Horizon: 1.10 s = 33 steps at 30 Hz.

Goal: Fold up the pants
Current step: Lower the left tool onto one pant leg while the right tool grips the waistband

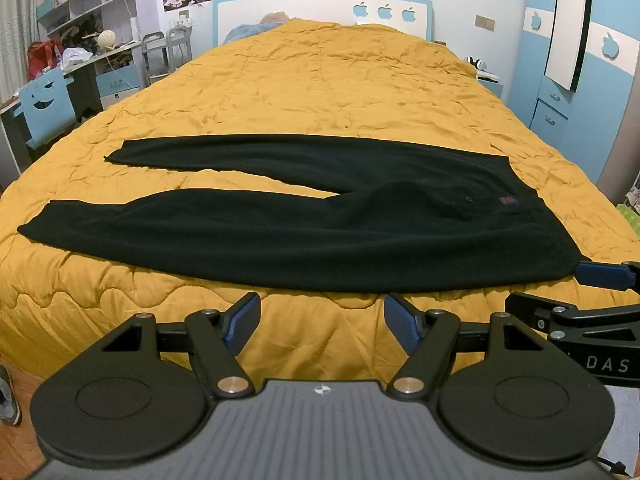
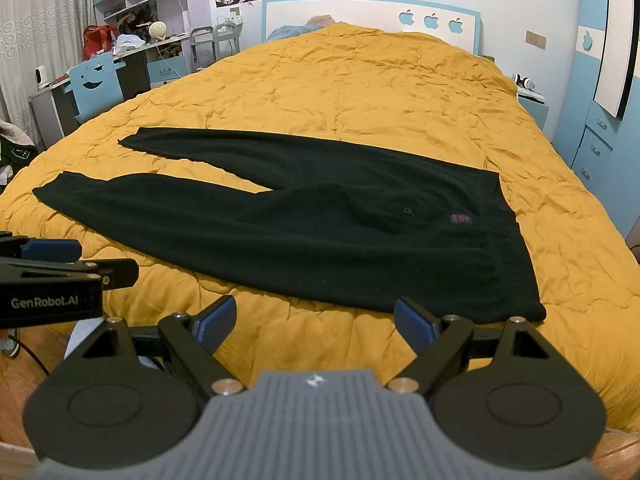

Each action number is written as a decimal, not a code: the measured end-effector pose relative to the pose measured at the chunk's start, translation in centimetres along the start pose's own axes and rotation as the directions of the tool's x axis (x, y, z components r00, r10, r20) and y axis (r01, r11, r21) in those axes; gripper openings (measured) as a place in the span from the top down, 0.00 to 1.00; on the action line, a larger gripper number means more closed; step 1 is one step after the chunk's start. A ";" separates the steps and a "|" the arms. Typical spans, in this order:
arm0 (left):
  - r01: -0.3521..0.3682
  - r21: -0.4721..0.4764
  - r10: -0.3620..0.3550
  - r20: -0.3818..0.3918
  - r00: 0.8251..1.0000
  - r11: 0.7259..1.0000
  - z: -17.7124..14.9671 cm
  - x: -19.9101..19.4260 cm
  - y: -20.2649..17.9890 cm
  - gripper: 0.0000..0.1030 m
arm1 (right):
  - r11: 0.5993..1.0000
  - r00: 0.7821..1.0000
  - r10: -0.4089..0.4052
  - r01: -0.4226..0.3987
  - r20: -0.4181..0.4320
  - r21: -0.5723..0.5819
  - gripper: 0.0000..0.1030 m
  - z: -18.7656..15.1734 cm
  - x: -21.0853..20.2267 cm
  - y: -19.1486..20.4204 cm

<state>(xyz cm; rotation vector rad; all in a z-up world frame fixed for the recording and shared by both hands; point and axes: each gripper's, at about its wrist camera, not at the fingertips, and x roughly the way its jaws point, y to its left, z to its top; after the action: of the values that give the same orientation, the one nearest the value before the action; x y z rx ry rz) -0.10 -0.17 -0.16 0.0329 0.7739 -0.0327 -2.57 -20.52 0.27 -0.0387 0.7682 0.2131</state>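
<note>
On the bed the black pants lie flat and unfolded, legs spread apart toward the left, so folding looks not yet begun, and the left tongs and right tongs, both wide open and empty, must next grip the near edge.

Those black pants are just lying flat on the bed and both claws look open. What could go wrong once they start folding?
Both the left gripper and right gripper hang open short of the pants, holding nothing. Risks, as guesses:
1. The yellow quilt is soft and puckered, so a finger might pinch quilt along with fabric.
2. The legs lie splayed apart, so folding one over the other may leave them misaligned.
3. The dark, thick cloth could slip from a shallow grip.
</note>
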 end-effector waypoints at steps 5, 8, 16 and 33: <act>0.001 -0.001 -0.001 0.000 1.000 1.000 0.0 0.0 0.0 0.20 | 1.000 1.000 0.000 0.000 -0.001 0.000 0.20 0.0 0.0 0.0; 0.002 0.000 -0.002 -0.002 1.000 1.000 0.0 0.0 0.0 0.20 | 1.000 1.000 0.002 -0.002 -0.002 0.001 0.20 0.0 0.0 0.0; 0.071 -0.010 -0.071 -0.015 0.997 0.997 0.0 0.3 1.0 0.22 | 0.999 0.998 0.052 -0.052 0.019 0.015 0.20 0.4 0.4 -1.3; -0.146 0.249 0.117 0.128 0.985 0.957 1.6 5.1 13.1 0.25 | 0.955 0.999 -0.037 0.030 -0.017 -0.294 0.33 1.5 5.2 -12.4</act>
<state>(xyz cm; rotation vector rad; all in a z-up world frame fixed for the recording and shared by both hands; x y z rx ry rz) 5.20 12.76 -2.36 0.3277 0.6501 -0.0080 4.66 -31.51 -2.77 -0.3362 0.7519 0.2937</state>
